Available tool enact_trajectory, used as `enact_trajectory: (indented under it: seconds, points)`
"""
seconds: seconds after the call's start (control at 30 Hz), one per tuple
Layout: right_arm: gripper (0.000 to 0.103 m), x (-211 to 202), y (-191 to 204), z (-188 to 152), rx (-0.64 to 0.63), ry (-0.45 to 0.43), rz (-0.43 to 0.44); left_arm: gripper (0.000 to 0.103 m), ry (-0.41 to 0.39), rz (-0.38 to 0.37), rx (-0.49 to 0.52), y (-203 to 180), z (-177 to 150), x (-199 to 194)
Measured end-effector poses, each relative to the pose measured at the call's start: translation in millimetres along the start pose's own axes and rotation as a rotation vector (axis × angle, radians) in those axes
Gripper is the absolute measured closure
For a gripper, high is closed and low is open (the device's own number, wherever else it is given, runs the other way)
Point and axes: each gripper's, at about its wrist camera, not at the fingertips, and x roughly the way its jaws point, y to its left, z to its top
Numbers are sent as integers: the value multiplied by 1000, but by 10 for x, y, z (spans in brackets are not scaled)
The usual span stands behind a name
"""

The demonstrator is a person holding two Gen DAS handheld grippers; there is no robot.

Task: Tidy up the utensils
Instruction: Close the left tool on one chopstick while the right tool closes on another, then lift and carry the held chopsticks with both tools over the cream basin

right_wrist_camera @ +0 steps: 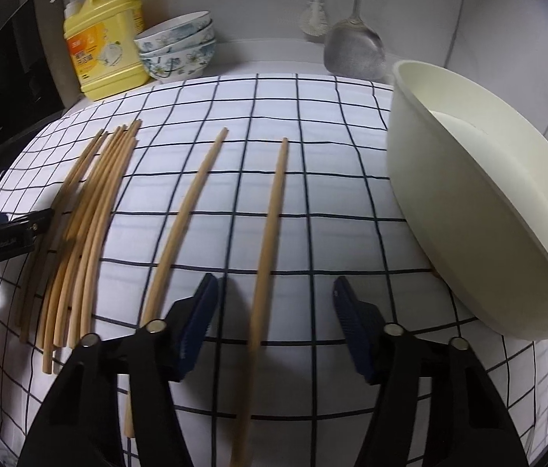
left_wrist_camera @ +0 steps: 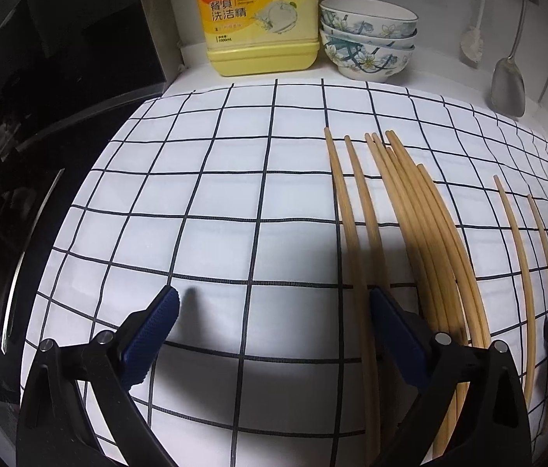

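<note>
Several wooden chopsticks lie lengthwise on a white checked cloth (left_wrist_camera: pixel 211 202). A tight bundle (left_wrist_camera: pixel 429 233) lies right of centre in the left wrist view, with two single sticks (left_wrist_camera: pixel 359 225) to its left. My left gripper (left_wrist_camera: pixel 274 303) is open and empty, its right finger over those sticks. In the right wrist view the bundle (right_wrist_camera: pixel 91 210) is at the left. Two separate chopsticks lie apart: one (right_wrist_camera: pixel 184 218) by my left finger, one (right_wrist_camera: pixel 270 218) between the fingers. My right gripper (right_wrist_camera: pixel 275 292) is open around that stick, not closed on it.
A cream basin (right_wrist_camera: pixel 480 210) leans at the cloth's right edge. A yellow detergent jug (left_wrist_camera: pixel 256 15), stacked patterned bowls (left_wrist_camera: pixel 367 39), a hanging brush (right_wrist_camera: pixel 314 19) and a metal spatula (right_wrist_camera: pixel 353 50) stand along the back wall. A dark stove (left_wrist_camera: pixel 40 116) is at the left.
</note>
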Motion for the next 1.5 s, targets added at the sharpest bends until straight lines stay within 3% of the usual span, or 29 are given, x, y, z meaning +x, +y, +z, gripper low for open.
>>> enact_trajectory:
  seconds: [0.2,0.3,0.37,0.47,0.53,1.07,1.33,1.5]
  points:
    - [62,4,96,14,-26,-11,4,43,-23,-39,42,-140,6,-67]
    - [73,15,146,32,-49,-10,8,61,-30,-53,62,-221,30,-74]
    - [83,17,190,36,-67,-8,16,79,-28,-72,77,-272,39,-75]
    - [92,10,233,31,-86,-9,19,94,-29,-91,93,-324,26,-81]
    - [97,8,253,34,-95,-9,17,95,-35,-104,89,-315,13,-81]
    - [97,-221,261,79,16,-34,91,96,-35,-183,70,-55,19,-263]
    - [97,-681,225,164,91,-59,97,96,-52,-222,161,-117,142,-669]
    - [97,-1065,46,192,164,-92,78,96,-78,-278,250,-380,231,-1025]
